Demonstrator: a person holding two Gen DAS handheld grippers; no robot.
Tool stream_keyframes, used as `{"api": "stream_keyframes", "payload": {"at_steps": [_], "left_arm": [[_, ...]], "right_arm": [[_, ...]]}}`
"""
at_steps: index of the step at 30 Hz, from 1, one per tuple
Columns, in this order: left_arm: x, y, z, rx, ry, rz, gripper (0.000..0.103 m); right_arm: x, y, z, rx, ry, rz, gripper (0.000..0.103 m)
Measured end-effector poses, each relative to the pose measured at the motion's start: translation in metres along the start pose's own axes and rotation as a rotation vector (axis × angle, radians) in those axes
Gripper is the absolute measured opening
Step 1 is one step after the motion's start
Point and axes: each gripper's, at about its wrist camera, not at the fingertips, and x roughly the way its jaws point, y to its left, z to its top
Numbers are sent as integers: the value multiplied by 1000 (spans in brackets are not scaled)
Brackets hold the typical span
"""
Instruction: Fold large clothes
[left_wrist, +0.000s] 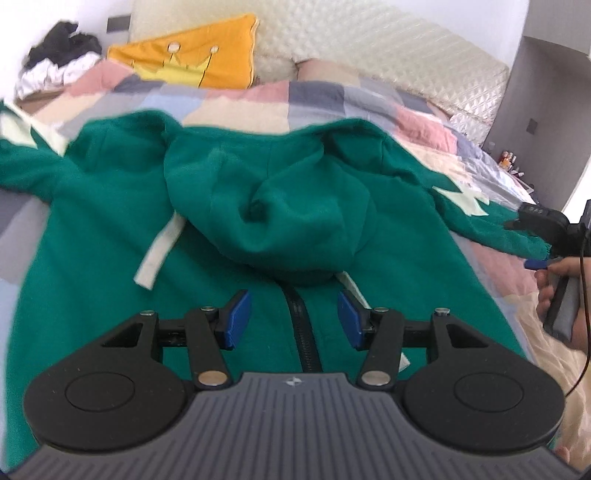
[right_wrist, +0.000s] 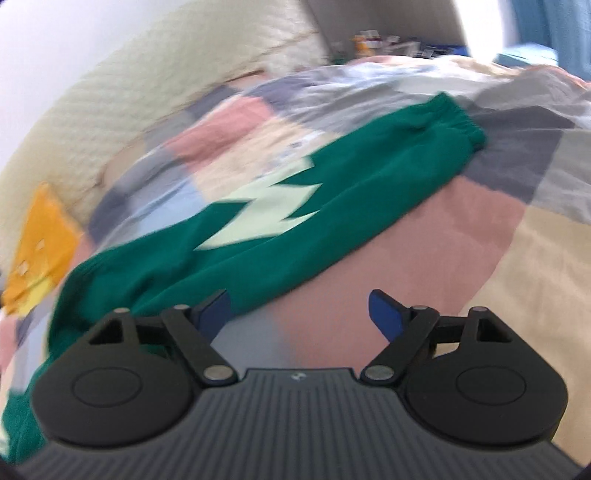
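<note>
Hoodie (left_wrist: 110, 229), green, lies flat front-up on the patchwork quilt (right_wrist: 480, 229); its right sleeve (right_wrist: 295, 221) runs long from near left to far right, just beyond the nearer right claw (right_wrist: 299, 314), jaws apart and empty; left claw (left_wrist: 294, 319) half-open over the zipper (left_wrist: 304, 332).

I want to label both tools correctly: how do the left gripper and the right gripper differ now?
The left gripper hovers over the green zip-up hoodie's zipper with jaws partly open; the right gripper stands wider, beside the sleeve, over the patchwork quilt. Both have blue pads and hold nothing.
</note>
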Motion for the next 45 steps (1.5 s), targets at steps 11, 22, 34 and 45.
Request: {"api": "stream_keyframes", "payload": {"at_steps": [11, 22, 34, 45], "left_arm": [[46, -14, -2, 16, 48, 21, 58], [66, -17, 1, -13, 68, 65, 58], [66, -20, 9, -6, 42, 111, 58], [18, -7, 26, -53, -71, 39, 58]], "right_arm": [[90, -90, 54, 416, -38, 145, 92], [136, -119, 100, 428, -223, 59, 95], [148, -126, 145, 172, -183, 6, 18], [66, -69, 213, -8, -356, 0, 13]]}}
